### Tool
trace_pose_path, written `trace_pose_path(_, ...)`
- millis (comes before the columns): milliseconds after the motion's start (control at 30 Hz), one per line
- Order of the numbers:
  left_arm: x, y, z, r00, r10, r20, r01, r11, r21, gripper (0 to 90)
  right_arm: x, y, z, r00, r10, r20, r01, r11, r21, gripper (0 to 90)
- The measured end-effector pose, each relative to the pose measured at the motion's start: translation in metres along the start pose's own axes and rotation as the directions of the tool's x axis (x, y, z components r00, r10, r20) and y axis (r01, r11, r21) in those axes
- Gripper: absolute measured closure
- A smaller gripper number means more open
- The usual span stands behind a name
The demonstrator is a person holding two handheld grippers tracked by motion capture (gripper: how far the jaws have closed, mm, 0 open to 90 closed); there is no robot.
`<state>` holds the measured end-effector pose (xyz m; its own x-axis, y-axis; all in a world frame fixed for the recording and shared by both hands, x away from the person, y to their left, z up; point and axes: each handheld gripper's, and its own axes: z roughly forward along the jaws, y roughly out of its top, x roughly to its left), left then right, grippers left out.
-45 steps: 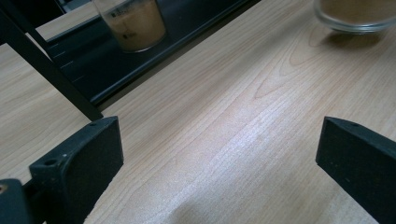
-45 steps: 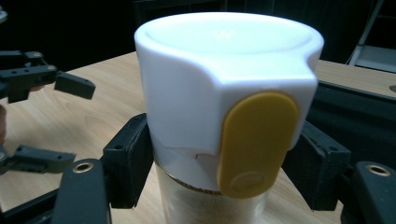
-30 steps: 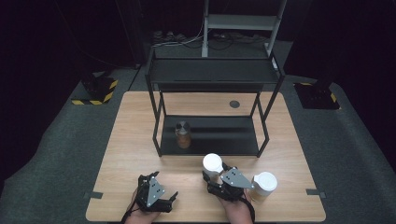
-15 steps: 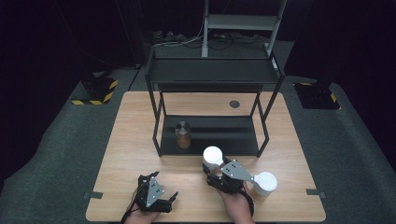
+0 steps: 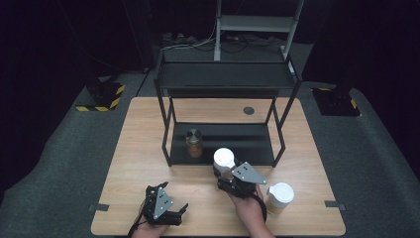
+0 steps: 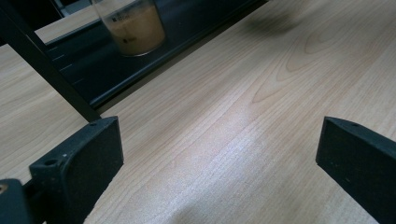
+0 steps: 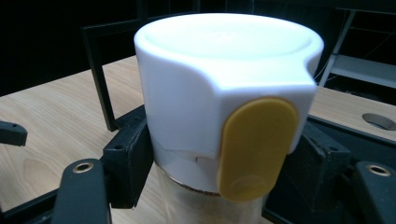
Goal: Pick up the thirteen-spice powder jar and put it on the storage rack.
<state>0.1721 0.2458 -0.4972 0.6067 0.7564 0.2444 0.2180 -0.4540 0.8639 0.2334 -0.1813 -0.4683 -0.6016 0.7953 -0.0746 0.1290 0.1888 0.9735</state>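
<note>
The right gripper [image 7: 219, 172] clamps a white-capped jar [image 7: 224, 93] just below its cap, so it may tip or slip. Ahead of the jaws, the shelf frame [image 5: 171, 124] could catch it. The left gripper [image 6: 219, 158] rests wide, holding nothing.

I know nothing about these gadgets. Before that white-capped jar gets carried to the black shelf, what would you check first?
1. Right hand-held gripper clamped on the white-capped jar: ok.
2. Jar upright in the grip: ok.
3. Free room on the lower shelf beside the brown jar: ok.
4. Second white-capped jar clear of the path: ok.
5. Left hand-held gripper open, holding nothing, out of the way: ok.
6. Cap fully tight: cannot tell.
</note>
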Motion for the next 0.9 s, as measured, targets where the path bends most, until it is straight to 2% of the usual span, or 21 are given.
trace_pose_path(900,0.001,-0.001,0.000,1.0000,-0.004,0.005,0.004,1.0000,-0.004,1.1,0.000,0.017,0.026,0.9994,-0.014,0.030,0.014,1.000,0.001,30.1)
